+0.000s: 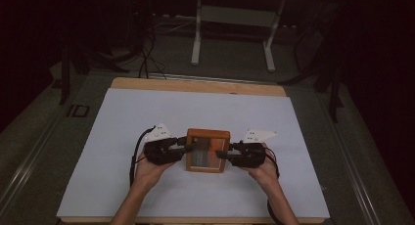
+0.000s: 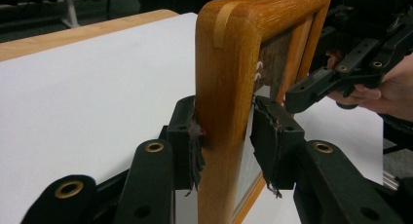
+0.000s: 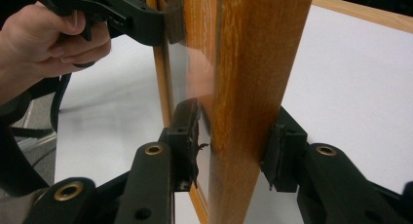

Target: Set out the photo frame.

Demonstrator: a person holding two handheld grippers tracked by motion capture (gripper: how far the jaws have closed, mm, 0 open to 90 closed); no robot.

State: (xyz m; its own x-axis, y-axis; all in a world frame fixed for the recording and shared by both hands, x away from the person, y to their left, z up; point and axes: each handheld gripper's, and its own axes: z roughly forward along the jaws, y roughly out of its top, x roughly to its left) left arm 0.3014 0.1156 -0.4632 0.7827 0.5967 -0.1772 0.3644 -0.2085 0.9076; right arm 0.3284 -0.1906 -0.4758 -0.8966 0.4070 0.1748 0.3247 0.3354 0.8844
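We clamp the stiff, glazed wooden frame [image 1: 208, 150] with both grippers, left [image 1: 187, 143] and right [image 1: 223, 153], by its 2 side rails; fragile glass.

A dim lab or workshop: a wooden worktop [image 1: 195, 84] under a white sheet [image 1: 147, 117], cables [image 1: 147, 58] across grey floor [image 1: 235, 63], a metal desk frame [image 1: 235, 19] behind.

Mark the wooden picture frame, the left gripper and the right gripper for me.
wooden picture frame [image 1: 208, 134]: high view, its far top rail.
left gripper [image 2: 225, 136]: left gripper view, midway between its fingertips, astride the frame's side rail.
right gripper [image 3: 237, 143]: right gripper view, midway between its fingertips, astride the opposite rail.
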